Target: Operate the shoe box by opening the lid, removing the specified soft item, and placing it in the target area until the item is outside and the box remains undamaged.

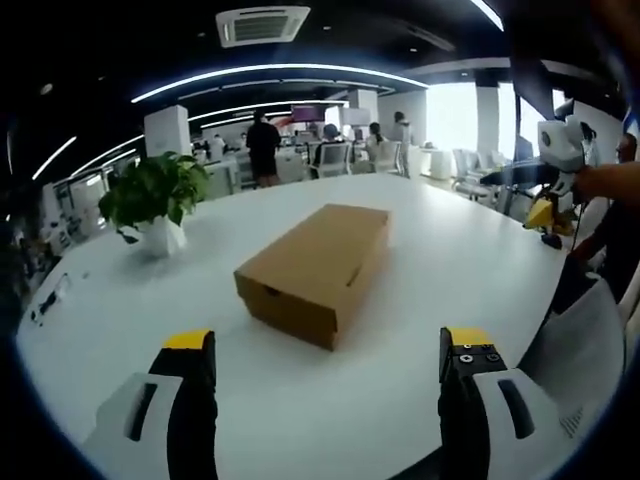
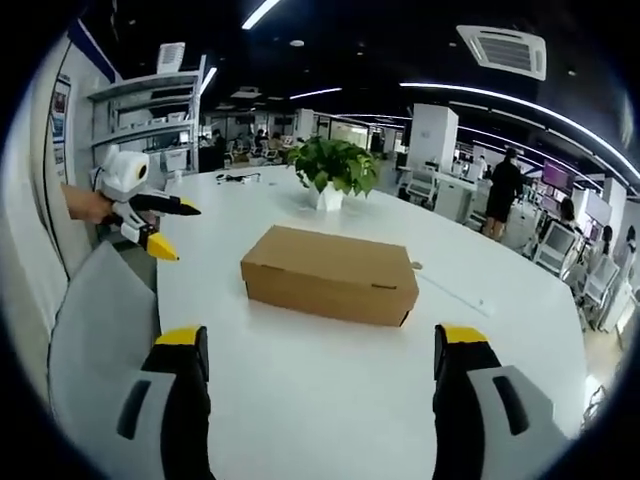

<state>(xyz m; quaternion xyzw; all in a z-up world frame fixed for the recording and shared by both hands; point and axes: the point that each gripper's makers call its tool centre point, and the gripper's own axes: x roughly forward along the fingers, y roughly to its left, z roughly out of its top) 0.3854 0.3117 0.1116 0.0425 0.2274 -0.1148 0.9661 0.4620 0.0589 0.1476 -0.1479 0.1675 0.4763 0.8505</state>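
- In the left gripper view, the left gripper (image 1: 328, 375) is hovering above the white table (image 1: 420, 260), its yellow-tipped jaws standing wide apart with nothing between them.
- In the right gripper view, the right gripper (image 2: 322, 375) is likewise waiting over the near table edge, jaws spread and gripping nothing.
- The shoe box (image 1: 313, 270) is sitting closed near the middle of the table, well apart from both grippers. From the left gripper it is showing a short end nearest, its long axis running away and slightly rightward; from the right gripper it is presenting a long side, its axis lying across the view.
- It is looking like plain corrugated card: probably light, stiff at the corners but easy to dent on the flat panels, and likely to slide on the smooth tabletop.
- The lid seam is running along the long side, with a small notch at the front; taking hold at the lid's rim while the other gripper is steadying the base seems safest.
- The soft item inside is hidden.
- Farther off, a potted plant (image 1: 155, 200) is standing near the table's far side.
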